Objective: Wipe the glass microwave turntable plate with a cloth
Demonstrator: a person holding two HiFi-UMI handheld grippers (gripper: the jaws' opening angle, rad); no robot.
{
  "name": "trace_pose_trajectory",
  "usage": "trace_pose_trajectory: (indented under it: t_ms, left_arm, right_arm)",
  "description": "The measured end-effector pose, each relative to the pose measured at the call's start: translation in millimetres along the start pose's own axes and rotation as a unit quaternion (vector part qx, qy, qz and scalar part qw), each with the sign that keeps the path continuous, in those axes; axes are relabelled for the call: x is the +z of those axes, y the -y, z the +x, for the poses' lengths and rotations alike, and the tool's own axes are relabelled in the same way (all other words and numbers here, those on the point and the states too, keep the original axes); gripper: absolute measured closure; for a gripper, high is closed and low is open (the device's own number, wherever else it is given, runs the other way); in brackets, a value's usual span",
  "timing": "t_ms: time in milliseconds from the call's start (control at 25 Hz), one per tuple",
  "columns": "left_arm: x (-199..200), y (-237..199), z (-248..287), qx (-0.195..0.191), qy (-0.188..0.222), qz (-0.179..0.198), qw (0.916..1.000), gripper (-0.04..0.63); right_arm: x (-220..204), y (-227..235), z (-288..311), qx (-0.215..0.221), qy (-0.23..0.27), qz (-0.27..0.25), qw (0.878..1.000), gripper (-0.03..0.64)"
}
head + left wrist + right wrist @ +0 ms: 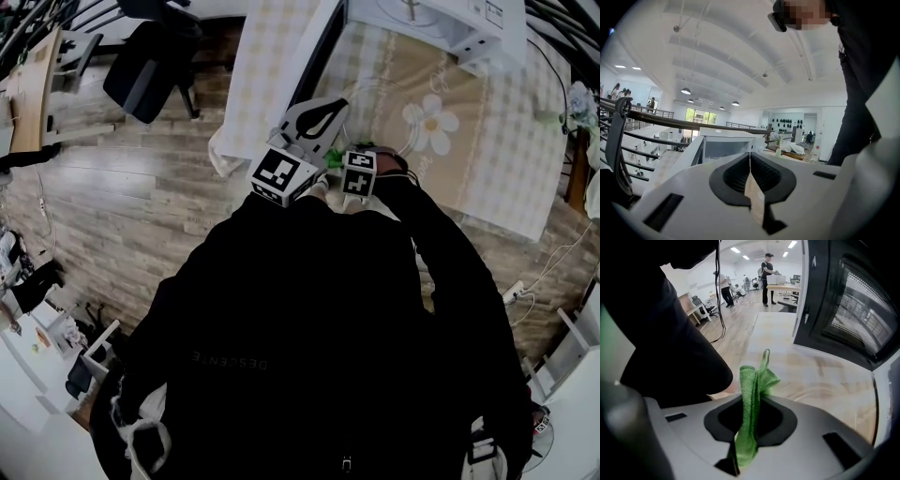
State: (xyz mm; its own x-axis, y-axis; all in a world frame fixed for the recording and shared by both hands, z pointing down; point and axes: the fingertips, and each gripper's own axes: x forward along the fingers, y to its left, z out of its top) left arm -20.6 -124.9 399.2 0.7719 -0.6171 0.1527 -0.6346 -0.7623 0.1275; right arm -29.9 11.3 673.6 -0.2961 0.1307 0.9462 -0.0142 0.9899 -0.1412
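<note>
Our black jacket point(309, 347) fills the near field, and past it at twelve o'clock the left gripper point(750, 161) rides with its jaws pressed together on nothing, while the right gripper point(752, 399) beside it pinches the green cloth point(757, 378). We judge the wipe not yet begun: the glass turntable plate point(825, 391) lies flat on the table point(487, 159) at about one o'clock from the cloth, before the open microwave point(848, 305). Next we must bring the cloth down onto the glass and press lightly.
</note>
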Motion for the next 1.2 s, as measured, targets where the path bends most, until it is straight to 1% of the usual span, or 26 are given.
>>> trace_pose_trajectory:
  t_ms: [240,480,800,1200]
  left_arm:
    - [1.2,5.7,3.1,-0.006,0.002,0.002,1.0000,0.574]
    - [0.4,8.5,9.1,-0.009,0.004,-0.001,0.9999,0.574]
    - [-3.7,10.0,22.7,-0.012,0.004,-0.009,0.9999,0.574]
    - [-20.6,2.9,47.3,0.003,-0.008,-0.027,0.9996,0.574]
  right_arm:
    - [-3.3,7.4,-15.0,-0.010,0.017,0.022,1.000,0.552]
    - [-15.5,37.7,-43.2,-0.043,0.032,0.048,0.997,0.551]
    - [-46.0,97.6,-77.5,-0.097,0.027,0.079,0.992,0.551]
    - [-77.7,181.1,-97.4,-0.154,-0.003,0.080,0.985,0.548]
